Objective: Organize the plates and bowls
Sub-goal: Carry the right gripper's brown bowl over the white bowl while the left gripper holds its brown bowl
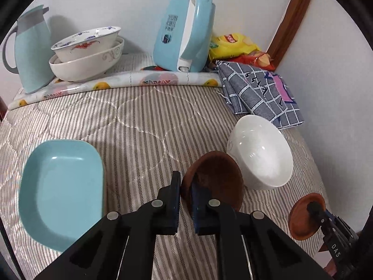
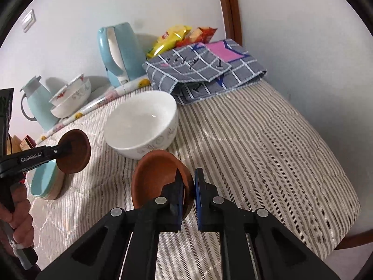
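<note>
My left gripper (image 1: 185, 187) is shut on the rim of a dark brown wooden bowl (image 1: 216, 177) and holds it tilted above the striped cloth; it also shows in the right wrist view (image 2: 75, 150). My right gripper (image 2: 189, 184) is shut on the rim of a second brown bowl (image 2: 156, 178), which shows small at the lower right of the left wrist view (image 1: 303, 217). A large white bowl (image 1: 261, 151) (image 2: 139, 126) sits on the cloth between and beyond both. A light blue square plate (image 1: 60, 189) (image 2: 44, 182) lies at the left.
At the back stand two stacked patterned bowls (image 1: 86, 51), a blue thermos jug (image 1: 30, 46), a blue appliance (image 1: 184, 32), snack bags (image 1: 235, 46) and a folded checked cloth (image 1: 258, 91). The striped table cover (image 2: 256, 151) drops off at the right edge.
</note>
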`<state>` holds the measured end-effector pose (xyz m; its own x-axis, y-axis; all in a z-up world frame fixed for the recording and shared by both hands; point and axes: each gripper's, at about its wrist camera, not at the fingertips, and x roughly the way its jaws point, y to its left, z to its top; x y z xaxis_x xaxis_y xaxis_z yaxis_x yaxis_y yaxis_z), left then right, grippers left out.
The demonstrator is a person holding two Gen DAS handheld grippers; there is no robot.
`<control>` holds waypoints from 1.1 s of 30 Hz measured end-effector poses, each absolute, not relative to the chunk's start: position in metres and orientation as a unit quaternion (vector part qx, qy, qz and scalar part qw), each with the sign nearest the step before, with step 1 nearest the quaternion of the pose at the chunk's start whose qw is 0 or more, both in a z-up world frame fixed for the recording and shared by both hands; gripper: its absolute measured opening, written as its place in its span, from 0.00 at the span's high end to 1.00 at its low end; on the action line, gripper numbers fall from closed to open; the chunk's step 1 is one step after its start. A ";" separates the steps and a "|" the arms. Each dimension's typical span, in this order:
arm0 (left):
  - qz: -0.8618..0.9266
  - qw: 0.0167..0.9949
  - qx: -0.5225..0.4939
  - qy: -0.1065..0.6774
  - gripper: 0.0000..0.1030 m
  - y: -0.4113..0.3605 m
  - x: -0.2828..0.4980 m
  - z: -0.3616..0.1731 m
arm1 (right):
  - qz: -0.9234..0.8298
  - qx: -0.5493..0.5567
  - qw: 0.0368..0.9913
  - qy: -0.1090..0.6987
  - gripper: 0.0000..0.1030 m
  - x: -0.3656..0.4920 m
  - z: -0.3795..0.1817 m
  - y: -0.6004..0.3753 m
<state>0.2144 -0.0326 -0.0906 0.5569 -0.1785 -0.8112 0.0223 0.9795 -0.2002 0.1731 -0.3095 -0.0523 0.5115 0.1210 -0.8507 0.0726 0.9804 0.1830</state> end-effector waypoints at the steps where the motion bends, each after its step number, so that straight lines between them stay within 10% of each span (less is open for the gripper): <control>1: -0.056 0.879 -0.085 0.466 0.92 -0.031 0.213 -0.089 | 0.014 0.097 0.866 0.490 0.92 0.172 -0.048 -0.308; 33: -0.040 0.888 -0.109 0.446 0.92 0.020 0.214 -0.058 | 0.011 0.074 0.877 0.475 0.91 0.237 -0.027 -0.264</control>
<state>0.2141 0.0196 -0.0583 0.5992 -0.1685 -0.7827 -0.0252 0.9732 -0.2288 0.2372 -0.2641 -0.0267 0.5492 0.0905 -0.8308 0.0504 0.9887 0.1410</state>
